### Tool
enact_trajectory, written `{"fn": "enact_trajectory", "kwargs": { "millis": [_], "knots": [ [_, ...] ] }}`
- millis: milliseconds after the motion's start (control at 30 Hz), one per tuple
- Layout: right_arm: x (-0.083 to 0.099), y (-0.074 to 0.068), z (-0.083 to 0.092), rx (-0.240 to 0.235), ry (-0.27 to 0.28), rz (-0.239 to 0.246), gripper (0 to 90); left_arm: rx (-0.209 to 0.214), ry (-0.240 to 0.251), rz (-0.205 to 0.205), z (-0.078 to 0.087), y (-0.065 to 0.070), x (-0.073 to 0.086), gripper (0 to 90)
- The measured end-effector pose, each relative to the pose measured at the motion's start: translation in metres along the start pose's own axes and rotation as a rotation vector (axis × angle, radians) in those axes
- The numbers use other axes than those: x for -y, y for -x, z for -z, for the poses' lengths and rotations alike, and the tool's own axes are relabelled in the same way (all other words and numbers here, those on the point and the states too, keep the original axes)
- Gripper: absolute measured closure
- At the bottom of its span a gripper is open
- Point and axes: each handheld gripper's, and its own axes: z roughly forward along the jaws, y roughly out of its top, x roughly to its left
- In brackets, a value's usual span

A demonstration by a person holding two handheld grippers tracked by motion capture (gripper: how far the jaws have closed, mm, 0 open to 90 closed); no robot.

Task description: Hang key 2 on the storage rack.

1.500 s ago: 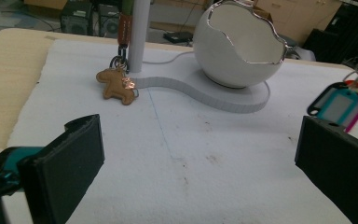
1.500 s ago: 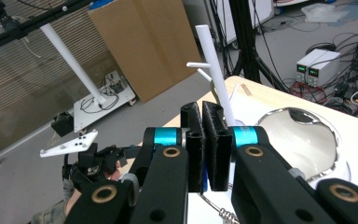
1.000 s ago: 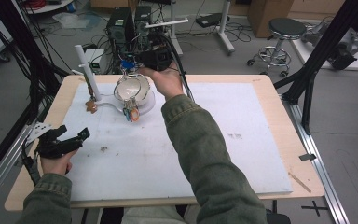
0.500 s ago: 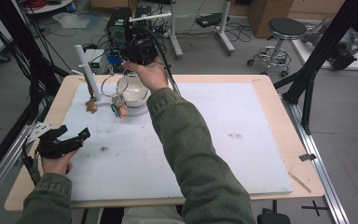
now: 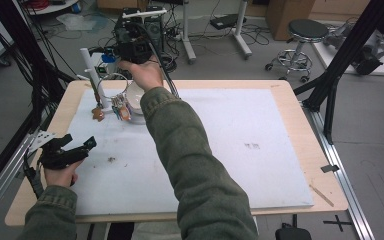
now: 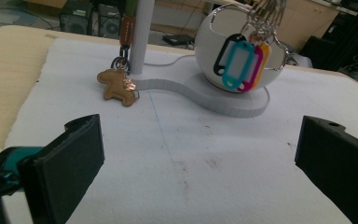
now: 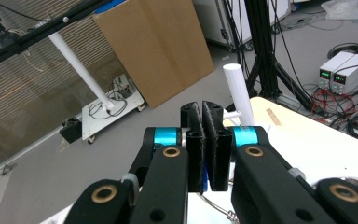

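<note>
A white stand point(image 6: 223, 100) carries a post point(image 5: 92, 75) and a round white bowl point(image 5: 135, 97). A brown horse-shaped fob point(image 6: 118, 85) hangs by a strap from the post. Several coloured key tags point(image 6: 240, 63) dangle in front of the bowl from a thin wire ring point(image 5: 114, 79). The ring runs up to my right gripper point(image 5: 121, 61), held over the table's far left edge. In the right gripper view its pads point(image 7: 196, 140) are pressed together, with ring wire point(image 7: 216, 207) just below them. My left gripper point(image 5: 80, 147) rests open near the left edge, its jaws wide and empty in the left gripper view point(image 6: 200, 158).
A white mat point(image 5: 230, 140) covers most of the wooden table point(image 5: 310, 165). Black frame posts point(image 5: 330, 85) stand at both sides. Cables, power supplies point(image 7: 342, 70) and a stool point(image 5: 305, 35) are on the floor beyond the far edge.
My right hand has moved toward the far left corner, away from over the bowl, and the key tags have swung left with it. The left hand has stayed put.
</note>
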Motion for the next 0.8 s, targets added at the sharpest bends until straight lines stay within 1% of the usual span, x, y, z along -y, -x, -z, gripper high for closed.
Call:
{"fn": "enact_trajectory", "kwargs": {
  "millis": [33, 333, 400, 433, 500, 567, 600, 767, 800],
  "knots": [
    [-0.001, 0.000, -0.003, 0.001, -0.002, 0.005, 88.3, 0.000, -0.001, 0.000, 0.000, 0.000, 0.000, 1.7],
    [-0.007, 0.002, -0.020, -0.001, 0.013, -0.033, 88.2, -0.004, -0.001, 0.009, 0.001, -0.002, 0.000, 1.7],
    [-0.008, 0.003, -0.024, -0.009, 0.020, -0.037, 88.2, 0.000, 0.000, 0.015, 0.001, -0.002, 0.000, 1.7],
    [-0.009, 0.004, -0.026, -0.012, 0.019, -0.041, 88.2, 0.000, 0.000, 0.012, 0.001, -0.002, 0.000, 1.7],
    [-0.011, 0.003, -0.030, -0.012, 0.017, -0.044, 88.2, 0.000, 0.000, 0.011, 0.001, -0.002, 0.000, 1.7],
    [-0.013, 0.001, -0.034, -0.004, 0.016, -0.036, 88.2, -0.001, -0.001, 0.012, 0.001, -0.002, 0.000, 1.7],
    [-0.014, 0.001, -0.036, -0.009, 0.014, -0.037, 88.2, 0.000, 0.002, 0.016, 0.001, -0.002, 0.000, 1.7],
    [-0.016, 0.000, -0.044, 0.009, 0.006, -0.036, 88.3, -0.003, 0.005, 0.016, 0.001, -0.003, 0.000, 1.7],
    [-0.017, 0.000, -0.046, 0.005, 0.008, -0.041, 88.2, -0.003, 0.004, 0.015, 0.001, -0.003, 0.000, 1.7]
  ]
}}
